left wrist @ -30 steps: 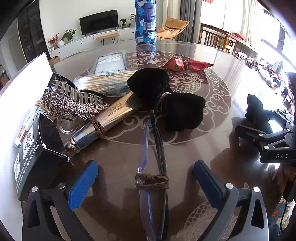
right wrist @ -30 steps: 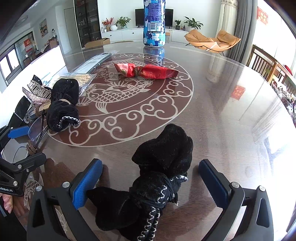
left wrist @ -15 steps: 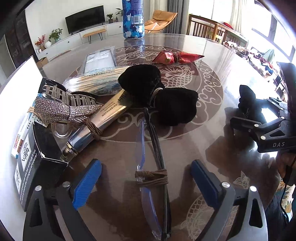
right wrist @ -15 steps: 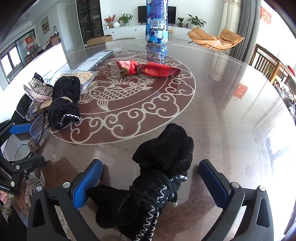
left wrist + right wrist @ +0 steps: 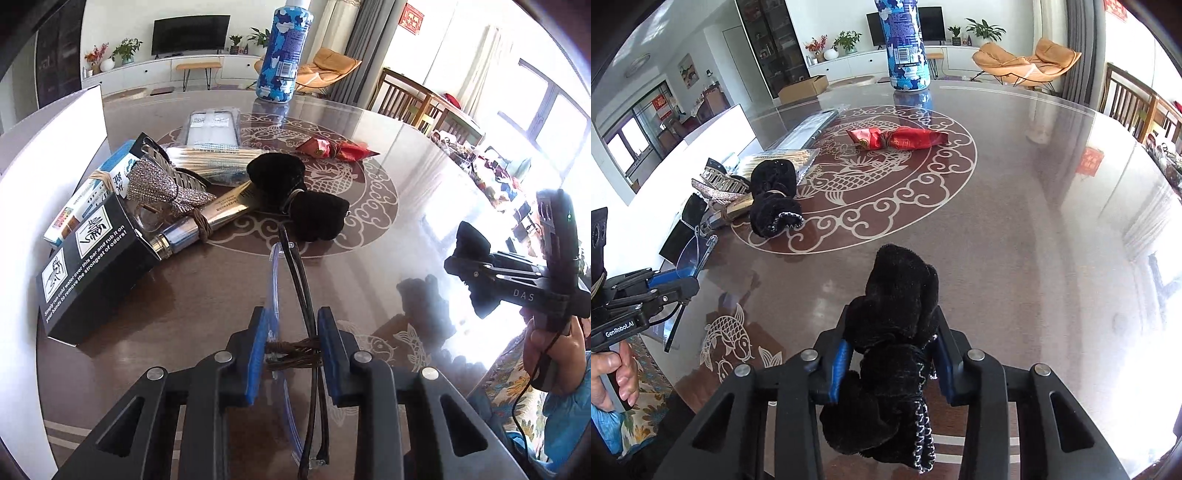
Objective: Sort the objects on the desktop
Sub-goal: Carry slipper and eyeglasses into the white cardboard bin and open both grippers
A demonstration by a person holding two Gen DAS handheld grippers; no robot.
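My left gripper (image 5: 293, 354) is shut on a pair of folded glasses (image 5: 295, 269) tied with brown cord, held just above the table; it also shows in the right wrist view (image 5: 670, 282). My right gripper (image 5: 892, 363) is shut on a black bundled sock (image 5: 897, 295) and holds it off the table; it shows in the left wrist view (image 5: 476, 266). A second black sock bundle (image 5: 295, 195) lies at the medallion's edge, beyond the glasses' tips.
At the left lie a black box (image 5: 88, 266), a silver tube (image 5: 207, 218), a sequined hair clip (image 5: 162, 188), a blue-white carton (image 5: 92, 192) and packaged sticks (image 5: 218, 158). A red wrapped packet (image 5: 336, 149) and a blue camouflage bottle (image 5: 282, 51) sit farther back on the round table (image 5: 424, 177).
Both grippers have closed: the left on the glasses, the right on the black sock. Both objects have risen from the table.
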